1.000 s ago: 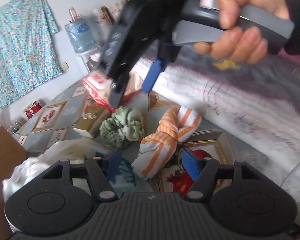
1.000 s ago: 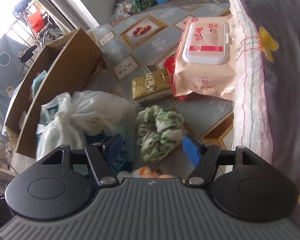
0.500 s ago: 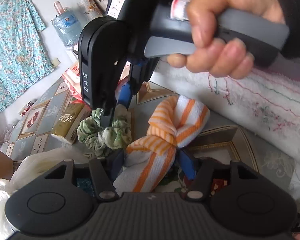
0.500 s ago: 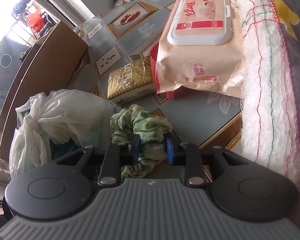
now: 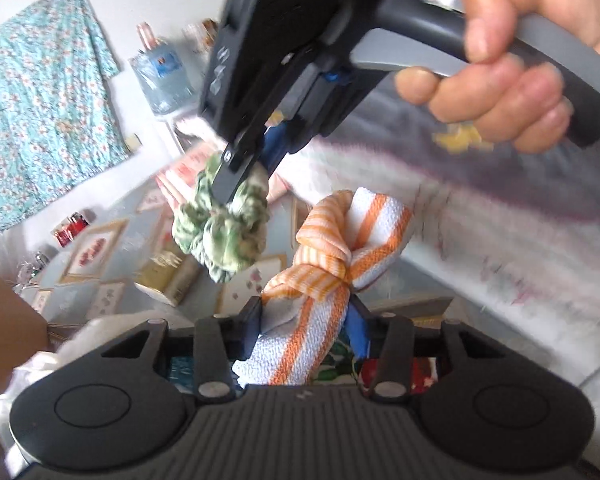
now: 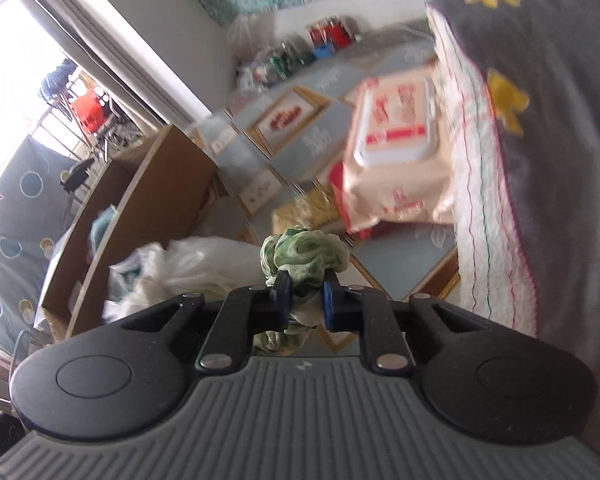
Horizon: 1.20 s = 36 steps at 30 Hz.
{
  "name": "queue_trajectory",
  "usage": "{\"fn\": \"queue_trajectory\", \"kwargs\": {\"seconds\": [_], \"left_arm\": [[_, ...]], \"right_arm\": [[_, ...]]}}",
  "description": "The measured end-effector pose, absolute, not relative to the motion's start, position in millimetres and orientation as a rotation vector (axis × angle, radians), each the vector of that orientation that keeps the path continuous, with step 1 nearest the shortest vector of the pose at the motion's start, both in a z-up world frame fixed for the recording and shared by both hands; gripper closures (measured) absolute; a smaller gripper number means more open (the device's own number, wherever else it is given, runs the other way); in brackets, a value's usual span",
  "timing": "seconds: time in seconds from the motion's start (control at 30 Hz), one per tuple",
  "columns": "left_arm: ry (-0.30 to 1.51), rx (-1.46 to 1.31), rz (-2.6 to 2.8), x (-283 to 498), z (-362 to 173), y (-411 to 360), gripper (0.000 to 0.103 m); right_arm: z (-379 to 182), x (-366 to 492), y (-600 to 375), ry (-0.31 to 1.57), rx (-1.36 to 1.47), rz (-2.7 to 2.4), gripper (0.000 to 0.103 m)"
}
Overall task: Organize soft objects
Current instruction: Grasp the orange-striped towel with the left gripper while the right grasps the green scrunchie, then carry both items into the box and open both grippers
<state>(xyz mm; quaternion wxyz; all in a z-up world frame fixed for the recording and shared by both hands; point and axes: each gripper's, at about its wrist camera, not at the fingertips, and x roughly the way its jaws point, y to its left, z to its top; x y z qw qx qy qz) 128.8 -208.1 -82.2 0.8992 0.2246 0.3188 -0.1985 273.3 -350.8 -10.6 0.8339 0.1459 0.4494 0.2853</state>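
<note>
A green scrunchie (image 6: 304,254) hangs off the floor, with my right gripper (image 6: 304,296) shut on it and its jaws still closing. In the left wrist view the same scrunchie (image 5: 228,240) dangles from the right gripper (image 5: 246,178), which a hand holds high. A knotted orange-and-white striped towel (image 5: 340,256) sticks up between the blue pads of my left gripper (image 5: 304,326). Those jaws are closing, and both pads touch the cloth just below the knot.
A cardboard box (image 6: 140,208) stands at the left with a white plastic bag (image 6: 196,264) beside it. A pack of wet wipes (image 6: 396,160) and a gold packet (image 6: 304,212) lie on the tiled floor. A grey bed cover (image 6: 540,160) borders the right.
The right gripper came down over the scrunchie, shut on it and lifted it off the floor. The left gripper moved up around the striped towel and its jaws narrowed onto it.
</note>
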Motion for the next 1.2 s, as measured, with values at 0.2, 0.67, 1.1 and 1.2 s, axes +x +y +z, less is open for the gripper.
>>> {"fn": "queue_trajectory", "kwargs": {"seconds": [0.2,0.67,1.1,1.2], "left_arm": [[0.571,0.385,-0.376,88.5,-33.2,-178.3,0.058],[0.580,0.078,-0.059,26.6,33.3,-4.7,0.058],[0.661,-0.357,0.283,28.8,10.2,167.5,0.057],[0.677,-0.437,0.322,34.9,1.2,185.3,0.057]], "right_arm": [[61.9,231.9,-337.7,0.812,0.305,0.672,0.089],[134.7,204.9,-145.3,0.747,0.291,0.976,0.089],[115.2,220.0,11.3,0.842,0.263,1.066,0.089],[98.3,227.0,21.4,0.873,0.224,1.055,0.089]]}}
